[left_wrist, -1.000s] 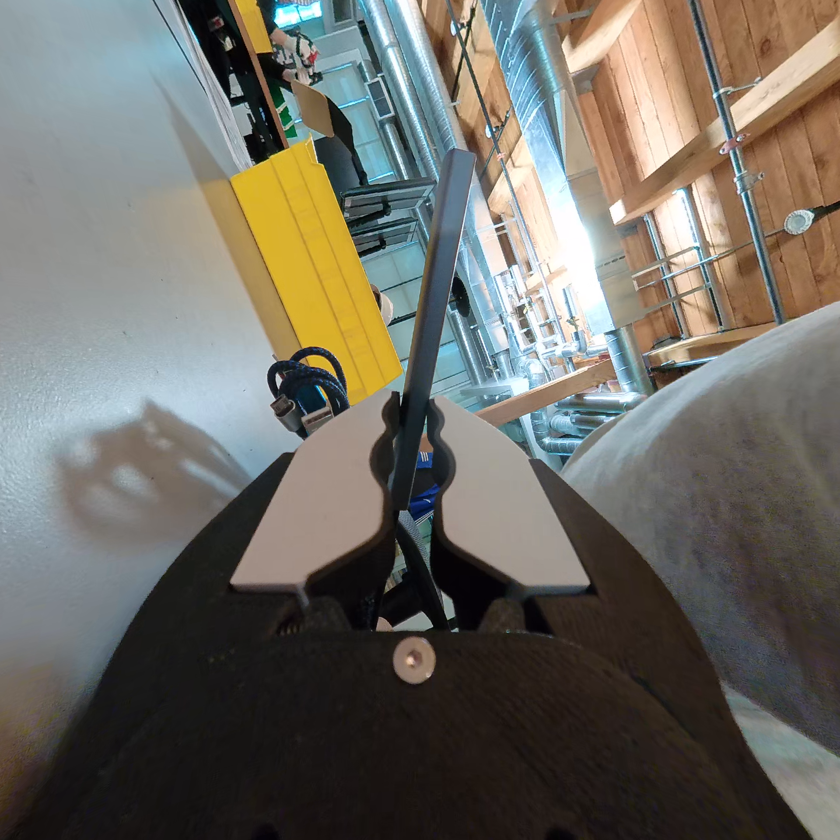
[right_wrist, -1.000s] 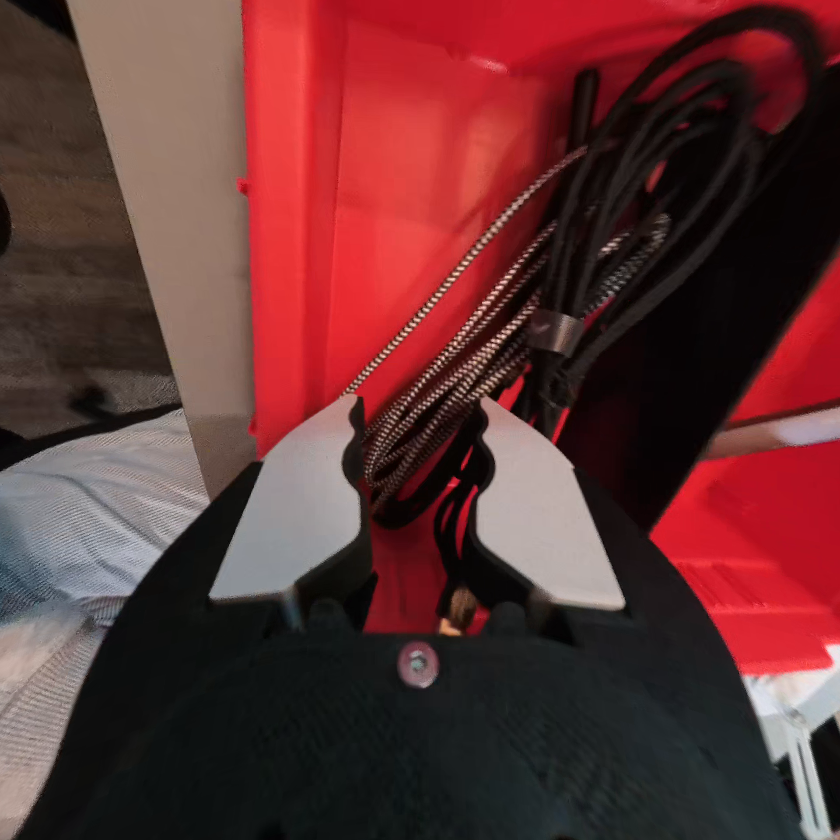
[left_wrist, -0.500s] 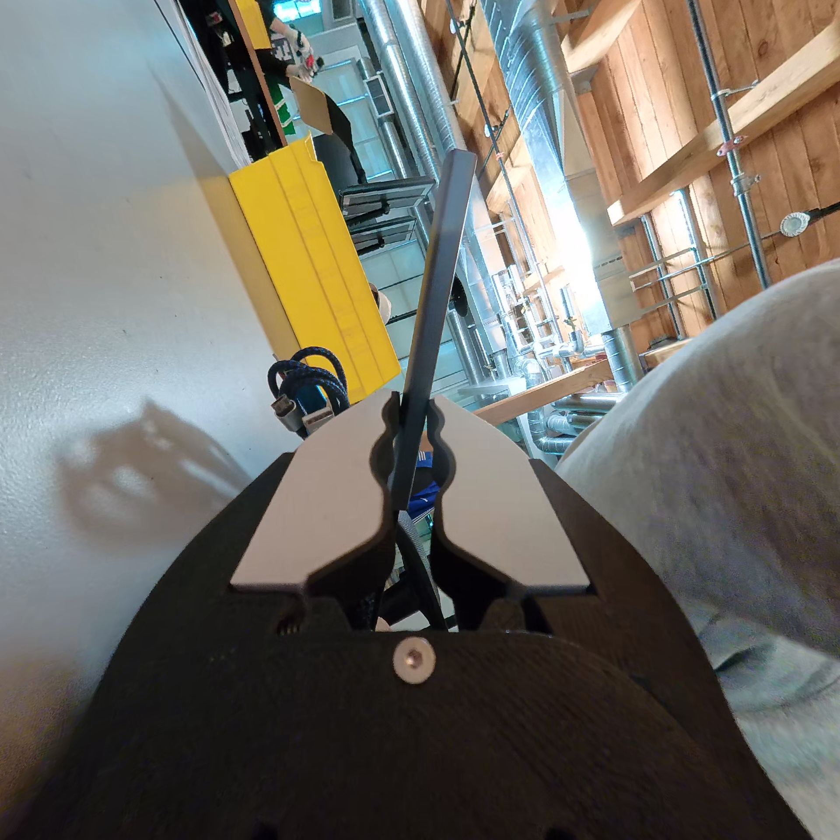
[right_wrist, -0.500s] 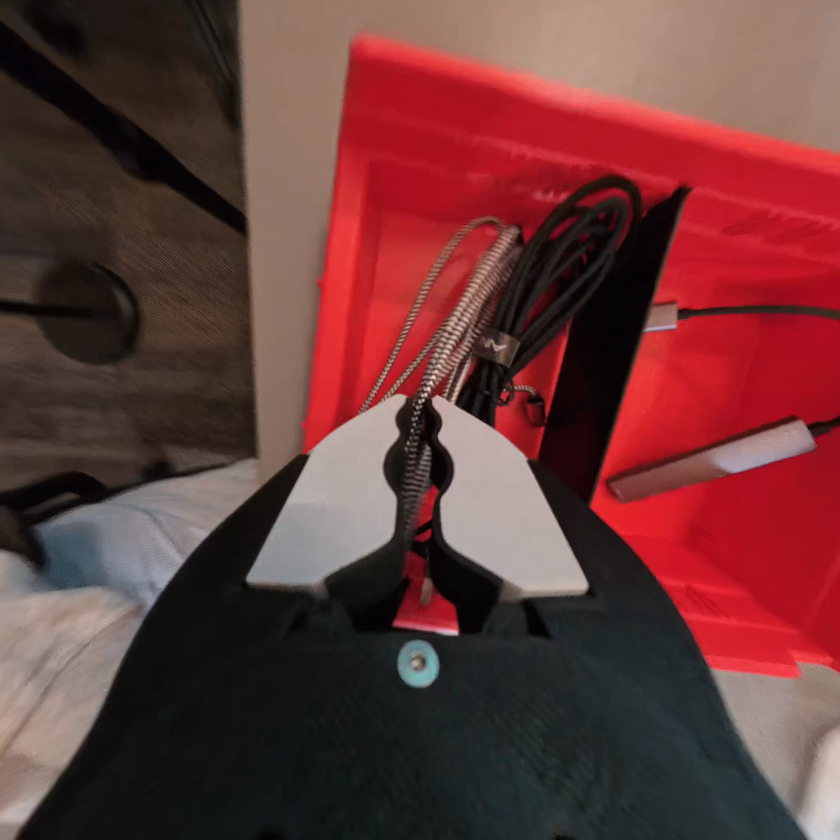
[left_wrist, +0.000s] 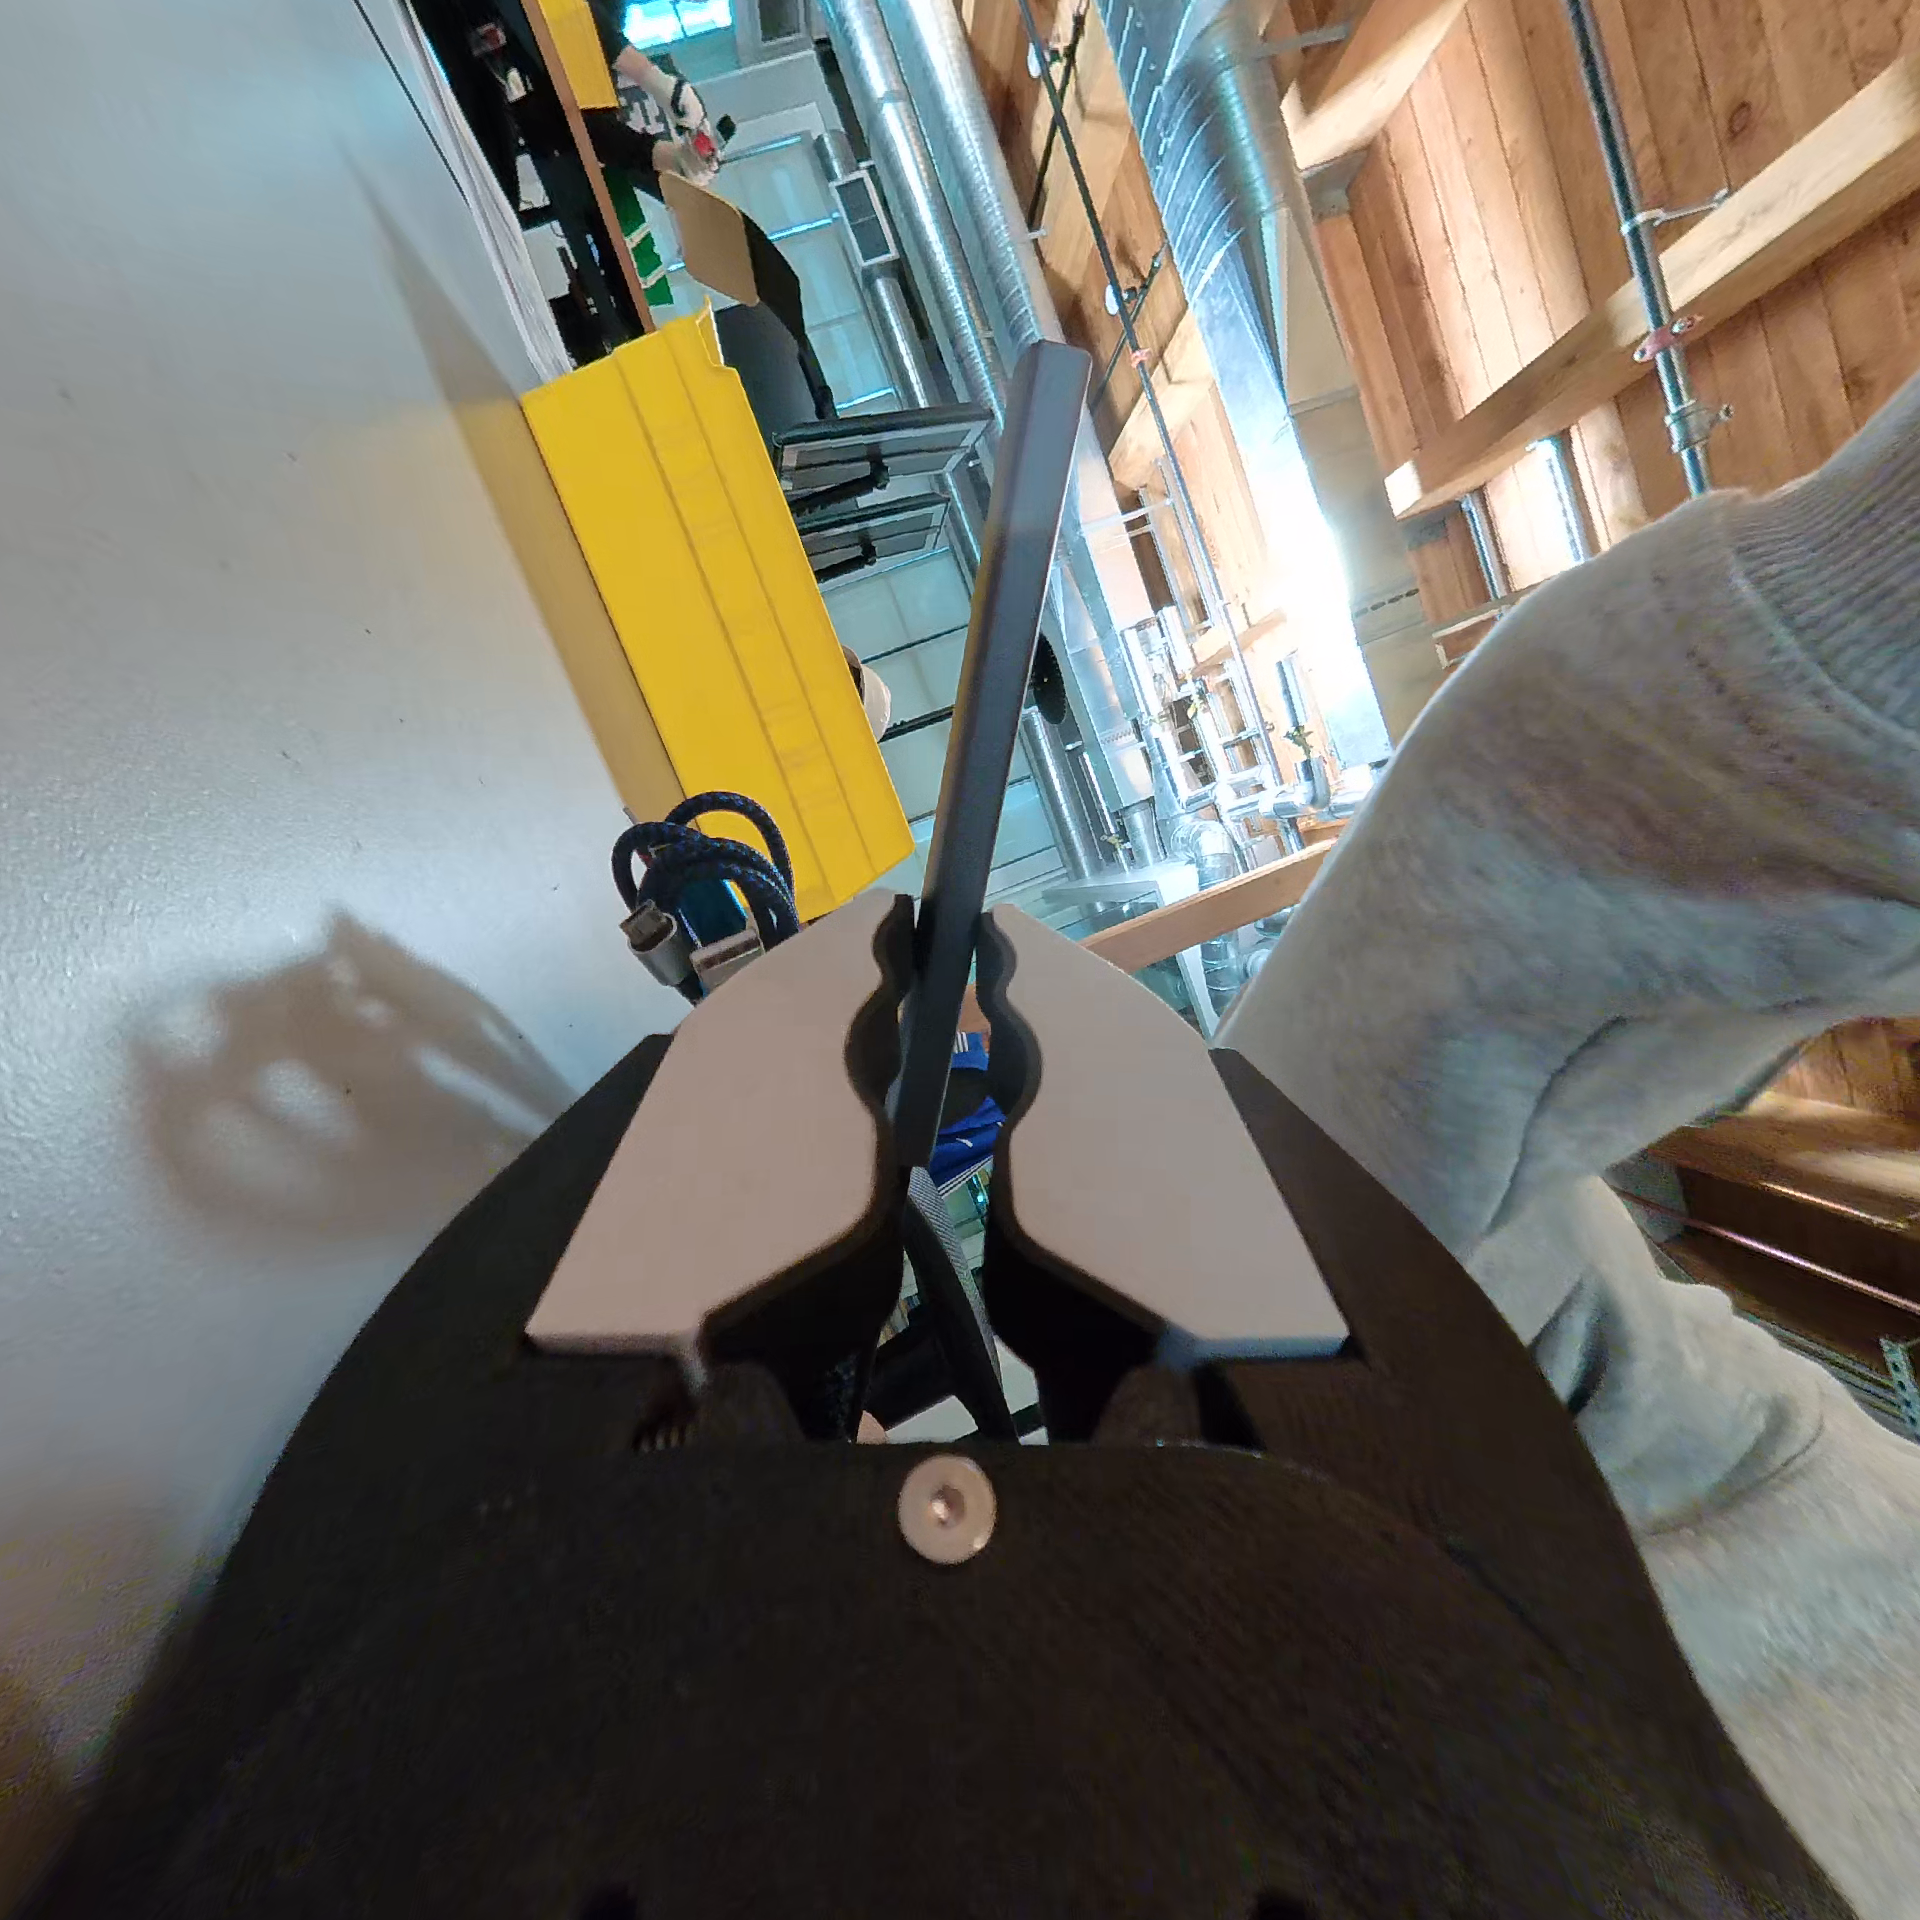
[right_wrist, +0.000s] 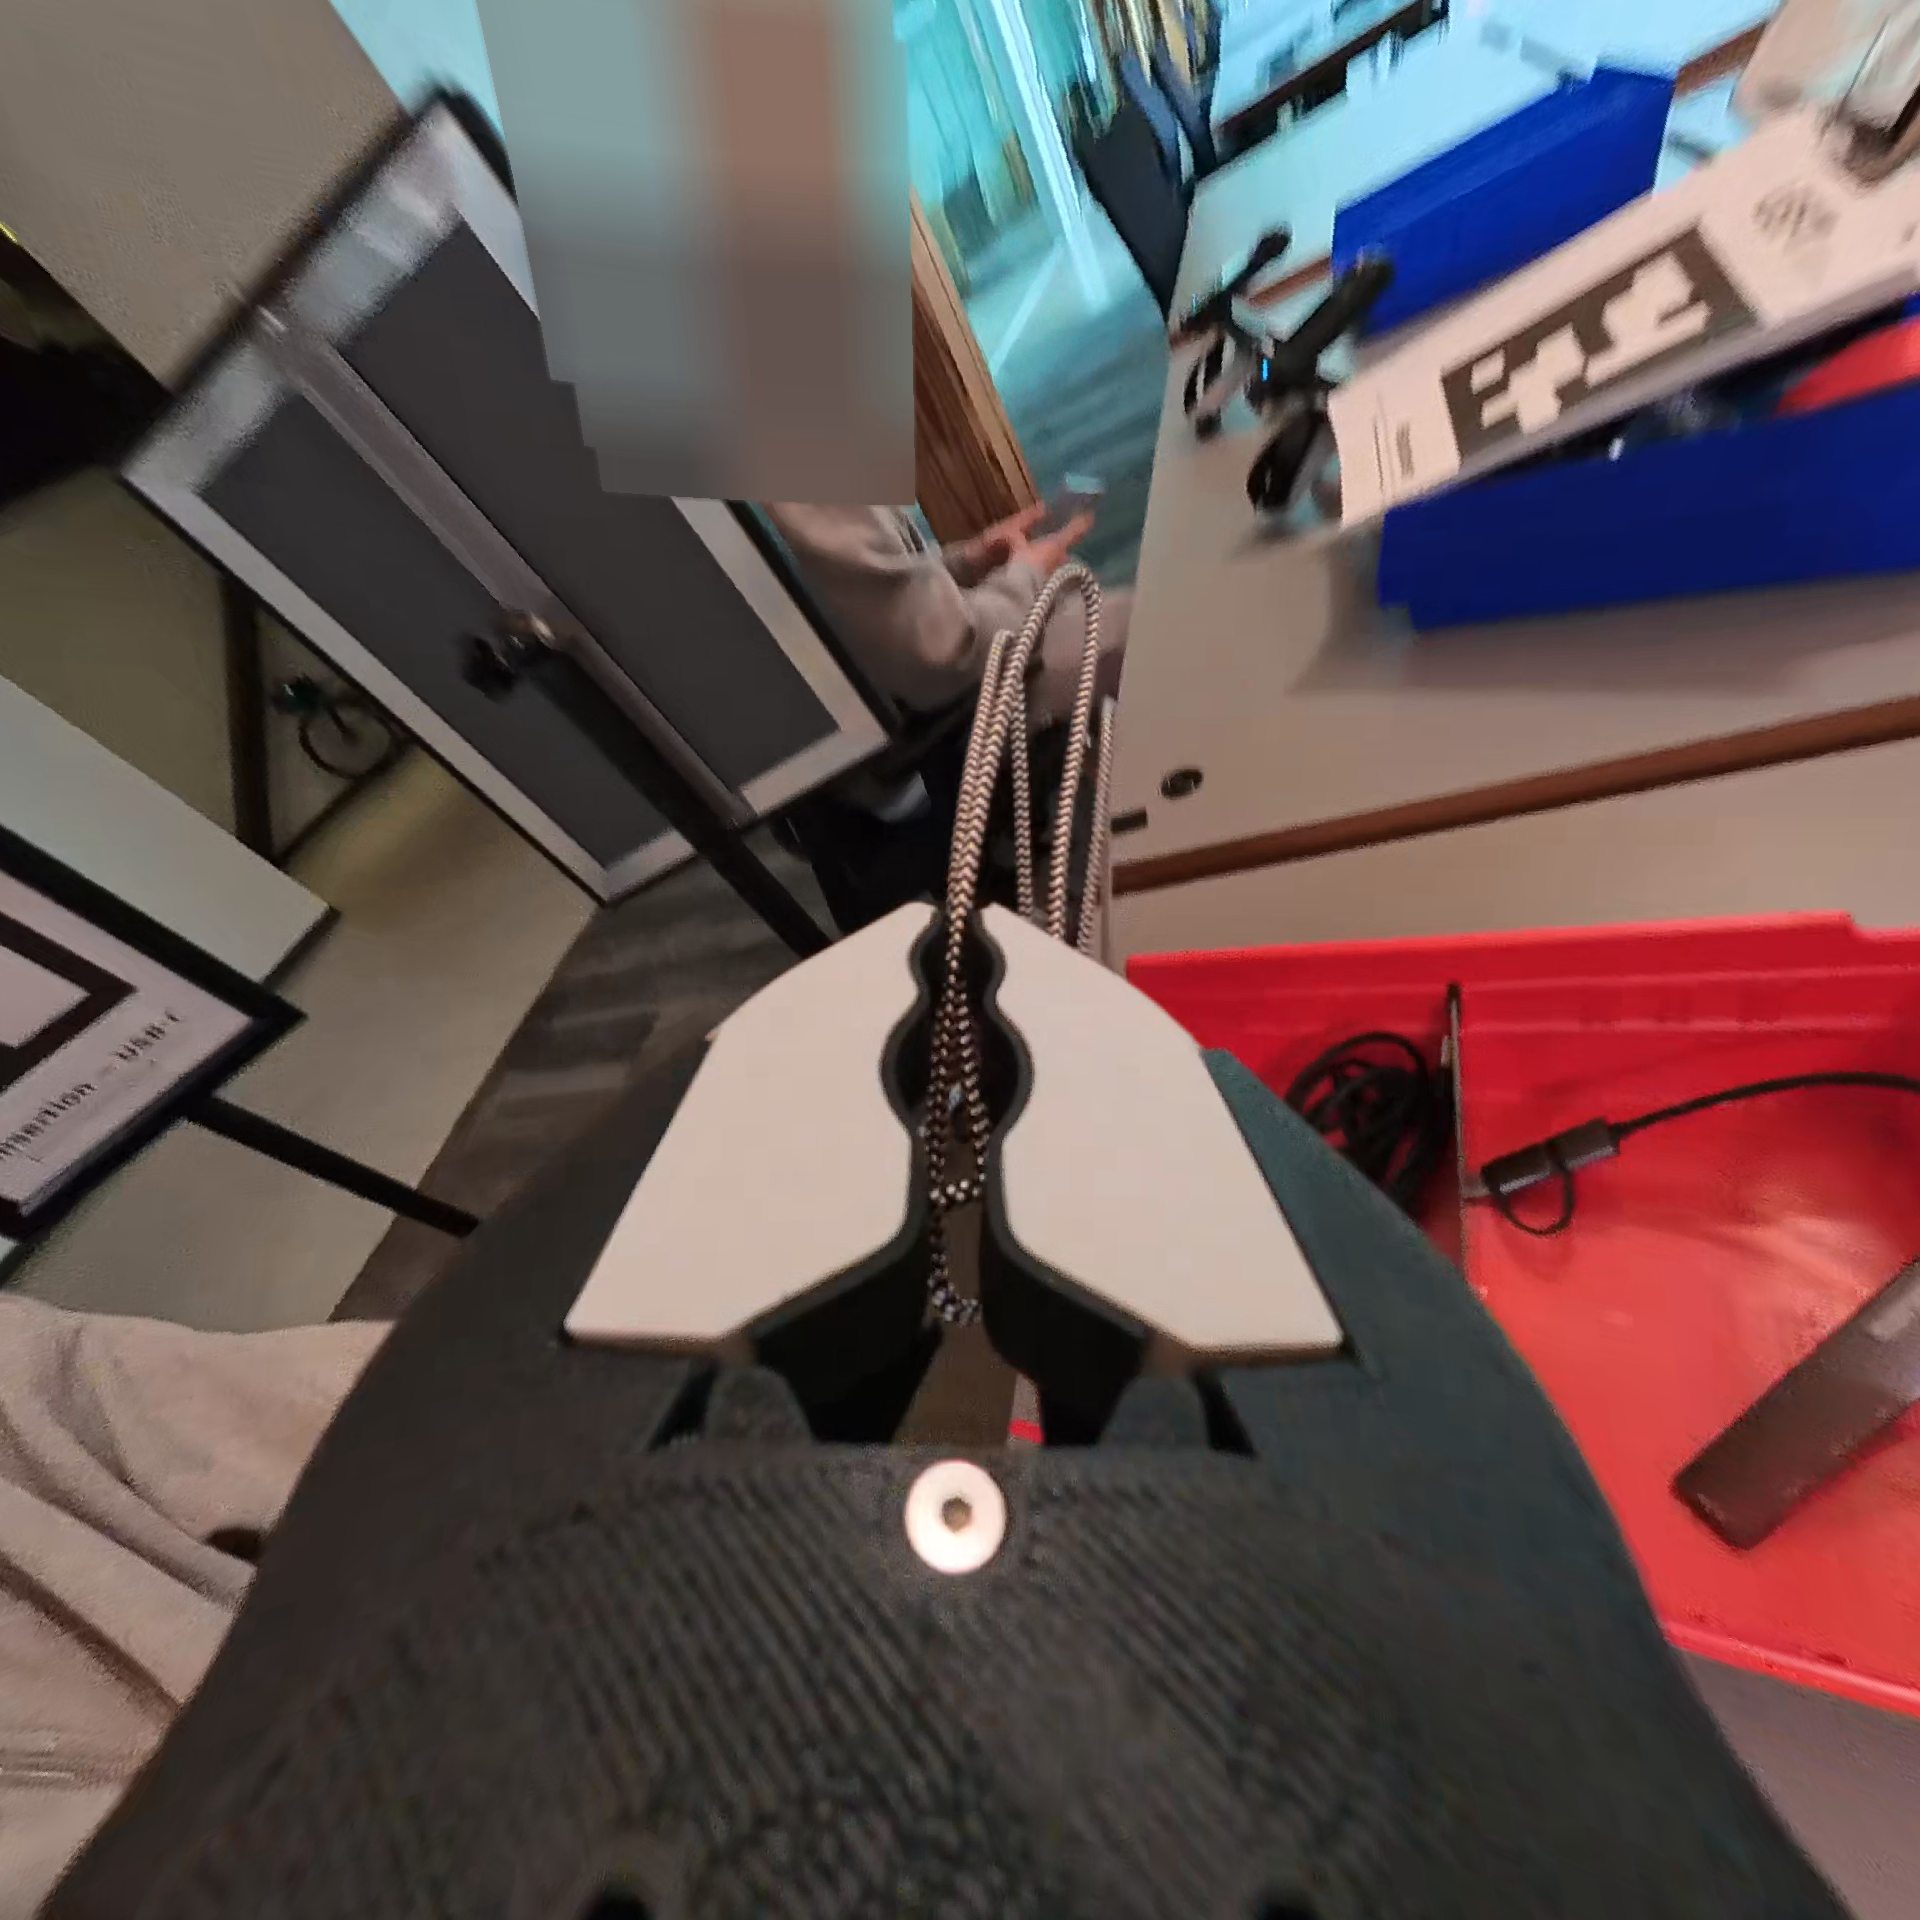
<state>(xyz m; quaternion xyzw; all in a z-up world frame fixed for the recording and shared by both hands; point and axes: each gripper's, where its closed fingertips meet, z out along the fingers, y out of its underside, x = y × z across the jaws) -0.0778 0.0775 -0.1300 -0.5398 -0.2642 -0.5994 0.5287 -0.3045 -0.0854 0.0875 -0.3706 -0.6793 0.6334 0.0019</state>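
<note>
Braided black-and-white cable (right_wrist: 1023, 727) hangs pinched in the right tongs (right_wrist: 961, 920) clear of the red bin (right_wrist: 1662, 1299), while the left tongs (left_wrist: 943, 914) clamp a thin dark panel (left_wrist: 1013, 665) near the yellow bin (left_wrist: 717, 623).

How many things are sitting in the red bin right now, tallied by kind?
Cables: 2, the coiled black cable and the black cable with an adapter plug
Upright black divider: 1
Dark flat bar: 1
Total: 4 in the red bin
</note>
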